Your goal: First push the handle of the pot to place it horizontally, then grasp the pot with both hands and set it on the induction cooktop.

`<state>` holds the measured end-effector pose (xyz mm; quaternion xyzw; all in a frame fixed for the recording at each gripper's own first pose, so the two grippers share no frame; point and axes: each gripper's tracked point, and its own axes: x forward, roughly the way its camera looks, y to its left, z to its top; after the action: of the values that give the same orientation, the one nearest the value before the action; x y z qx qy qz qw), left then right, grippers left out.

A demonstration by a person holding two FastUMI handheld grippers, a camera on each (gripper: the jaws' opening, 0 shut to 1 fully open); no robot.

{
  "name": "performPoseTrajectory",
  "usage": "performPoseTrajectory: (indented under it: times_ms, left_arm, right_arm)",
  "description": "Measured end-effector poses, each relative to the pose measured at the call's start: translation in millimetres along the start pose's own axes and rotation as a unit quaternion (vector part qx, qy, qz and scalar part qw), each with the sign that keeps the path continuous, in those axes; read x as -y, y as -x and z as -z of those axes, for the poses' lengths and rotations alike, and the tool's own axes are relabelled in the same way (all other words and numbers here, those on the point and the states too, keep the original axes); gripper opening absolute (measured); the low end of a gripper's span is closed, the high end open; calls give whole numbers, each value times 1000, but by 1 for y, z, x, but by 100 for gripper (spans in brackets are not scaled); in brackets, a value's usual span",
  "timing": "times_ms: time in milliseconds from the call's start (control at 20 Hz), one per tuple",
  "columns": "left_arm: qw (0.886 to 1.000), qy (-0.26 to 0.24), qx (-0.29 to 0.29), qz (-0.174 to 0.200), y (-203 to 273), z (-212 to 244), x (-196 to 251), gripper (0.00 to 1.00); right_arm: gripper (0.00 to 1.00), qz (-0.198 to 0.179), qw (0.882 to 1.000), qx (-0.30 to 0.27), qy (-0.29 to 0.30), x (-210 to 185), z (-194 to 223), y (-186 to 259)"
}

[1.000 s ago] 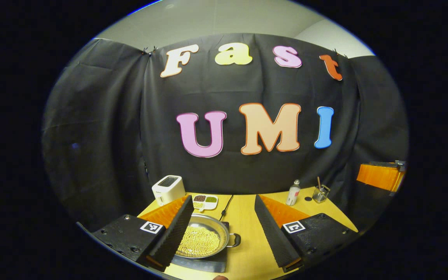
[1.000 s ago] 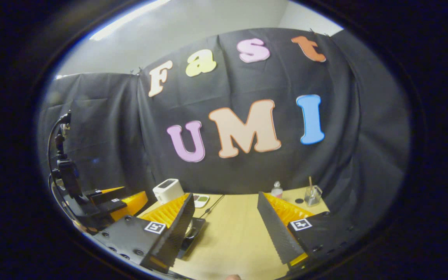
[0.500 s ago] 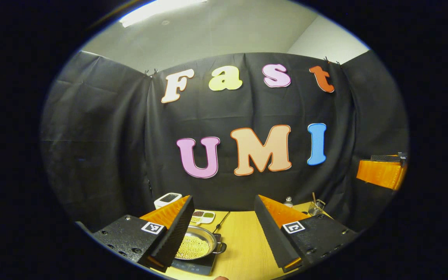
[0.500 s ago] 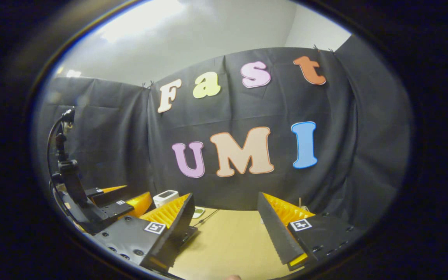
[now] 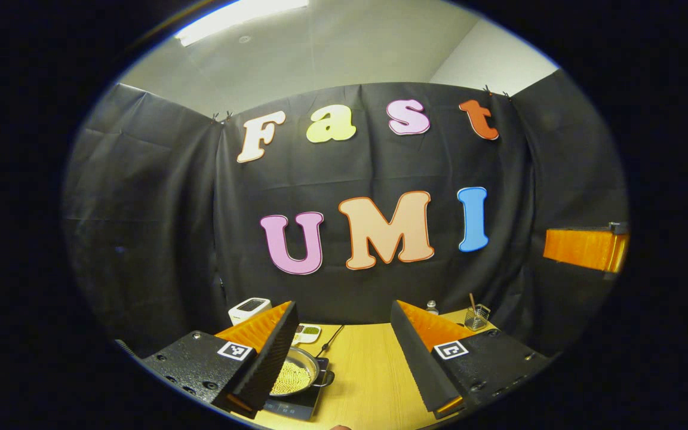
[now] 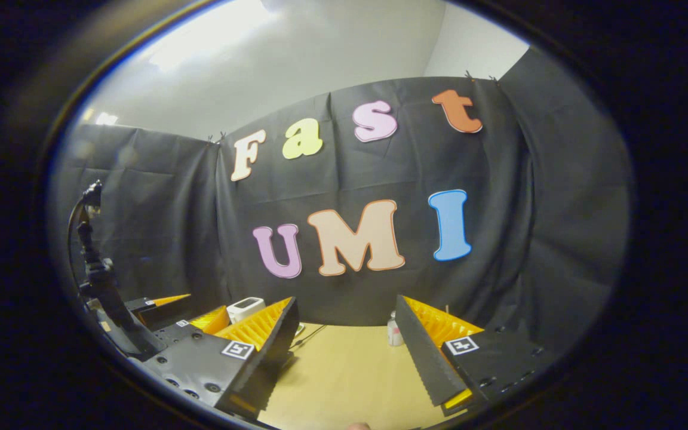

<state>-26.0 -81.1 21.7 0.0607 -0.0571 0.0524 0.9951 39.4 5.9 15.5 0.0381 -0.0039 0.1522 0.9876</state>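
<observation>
1. The pot (image 5: 296,376) is the landmark. It is shiny and round, has small yellow balls inside, and sits on the dark induction cooktop (image 5: 293,407) on the yellow bench (image 5: 362,382). I think the job is done, because the pot is already where it should be
2. The white toaster (image 5: 248,309) stands behind the pot and a bit to the left, near the black wall
3. The left claw (image 5: 341,352) is spread wide with nothing in it. It is up above and in front of the pot, so I think it let go to leave the pot alone
4. The pot's dark handle (image 5: 327,377) sticks out to the right side. The line through the pot and handle goes sideways, flat across the bench
5. The right claw (image 6: 344,349) is spread wide and empty too. It is well off to the right of the pot, over bare bench, with a small bottle (image 6: 393,334) close to its right finger
</observation>
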Motion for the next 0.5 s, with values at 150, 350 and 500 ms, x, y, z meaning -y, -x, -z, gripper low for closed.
performPoseTrajectory:
  times_ms: [150, 350, 500]
  left_arm:
    - [1000, 11, 5, 8, -4, -7, 9, 95]
    - [1000, 9, 14, 14, -10, -11, 15, 95]
    - [1000, 11, 12, 17, -14, -9, 23, 94]
  right_arm:
    - [92, 2, 1000, 0, 5, 5, -2, -2]
    - [92, 1, 1000, -3, 4, 11, 0, -6]
    - [99, 3, 1000, 0, 4, 16, -3, -8]
